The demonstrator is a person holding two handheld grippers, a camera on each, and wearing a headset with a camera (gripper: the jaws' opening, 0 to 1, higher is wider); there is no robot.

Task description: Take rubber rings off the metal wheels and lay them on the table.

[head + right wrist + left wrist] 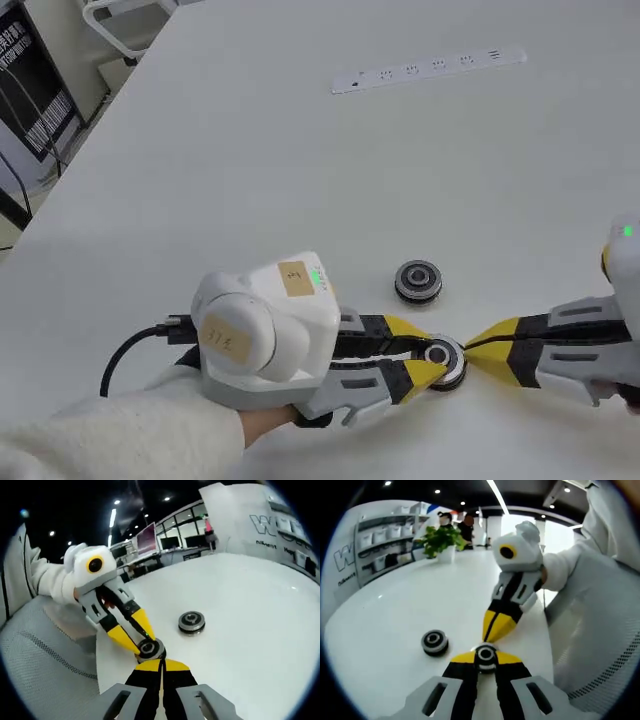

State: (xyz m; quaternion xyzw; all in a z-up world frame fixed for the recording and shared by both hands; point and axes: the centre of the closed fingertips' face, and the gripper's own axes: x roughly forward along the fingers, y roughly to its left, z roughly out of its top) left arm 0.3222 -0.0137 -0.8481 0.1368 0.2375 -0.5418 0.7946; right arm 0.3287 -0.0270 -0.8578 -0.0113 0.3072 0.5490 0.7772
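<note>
I have the broad white surface [300,160] in front of me, with a long white power strip [430,70] lying far across it. A white sleeve [110,445] leads up to my left tongs [433,356], which are clamped on a small metal wheel with a black rubber ring [445,362], one jaw on each side, close to the near edge. My right tongs [468,351] come in from the opposite side, jaws pressed together and tips touching that wheel's rim; I cannot tell whether they pinch the ring. A second ringed metal wheel [418,280] lies flat on the surface nearby, apart from both tongs.
</note>
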